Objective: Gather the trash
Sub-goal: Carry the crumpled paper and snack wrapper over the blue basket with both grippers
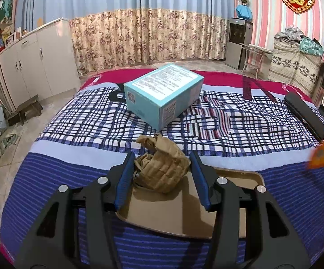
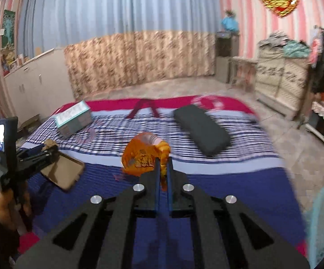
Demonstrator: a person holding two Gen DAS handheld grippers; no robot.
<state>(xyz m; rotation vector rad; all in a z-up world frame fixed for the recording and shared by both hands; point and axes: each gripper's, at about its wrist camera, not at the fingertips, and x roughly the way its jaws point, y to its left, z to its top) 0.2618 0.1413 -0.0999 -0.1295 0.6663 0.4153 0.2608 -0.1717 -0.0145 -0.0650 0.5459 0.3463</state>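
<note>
My right gripper (image 2: 163, 168) is clamped on the orange wrapper (image 2: 144, 157), lifted above the bed (image 2: 229, 179). My left gripper (image 1: 160, 168) seems to hold the crumpled brown paper (image 1: 162, 168) over the tray (image 1: 240, 179), which lies to the wrapper's left.

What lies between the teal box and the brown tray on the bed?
The crumpled brown paper, sitting between the left claw's jaws, lies between teal box and brown tray; left wrist view.

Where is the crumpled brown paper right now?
In the left wrist view the crumpled brown paper sits between the left gripper's blue pads, over the far edge of the tan tray, nearer than the teal box.
</note>
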